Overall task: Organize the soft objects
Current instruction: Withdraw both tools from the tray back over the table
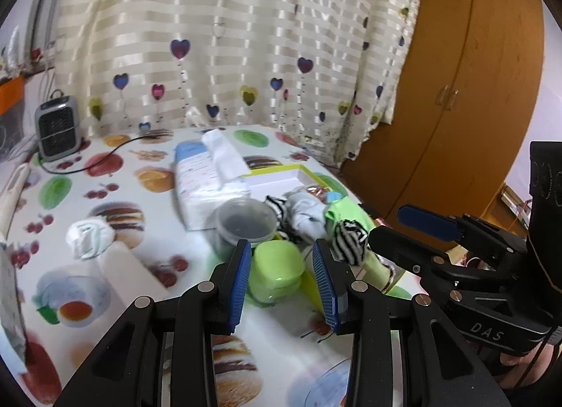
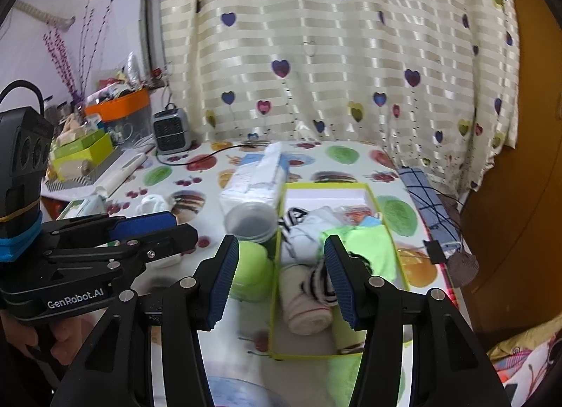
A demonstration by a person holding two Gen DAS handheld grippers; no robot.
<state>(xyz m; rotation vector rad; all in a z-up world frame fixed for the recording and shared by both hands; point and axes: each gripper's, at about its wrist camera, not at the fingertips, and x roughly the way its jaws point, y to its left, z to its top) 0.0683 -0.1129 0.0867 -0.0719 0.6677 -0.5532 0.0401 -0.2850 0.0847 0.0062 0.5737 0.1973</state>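
Note:
A yellow-green open box [image 2: 398,259] on the fruit-print table holds soft things: a black-and-white striped sock [image 2: 321,286], a cream rolled sock [image 2: 305,305], a pale sock bundle [image 2: 304,231] and a lime cloth [image 2: 368,245]. The striped sock [image 1: 349,240] and lime cloth [image 1: 347,212] also show in the left wrist view. A loose white-mint sock ball [image 1: 89,236] lies on the table to the left. My left gripper [image 1: 282,287] is open and empty, over a lime soap case [image 1: 277,271]. My right gripper [image 2: 281,282] is open and empty above the box's near end.
A clear lidded tub [image 1: 244,224] and a tissue pack [image 1: 207,175] stand beside the box. A small grey heater [image 1: 56,131] with a black cord sits at the back left. A plaid cloth [image 2: 425,203] lies at the table's right edge. A wooden wardrobe [image 1: 456,91] stands right.

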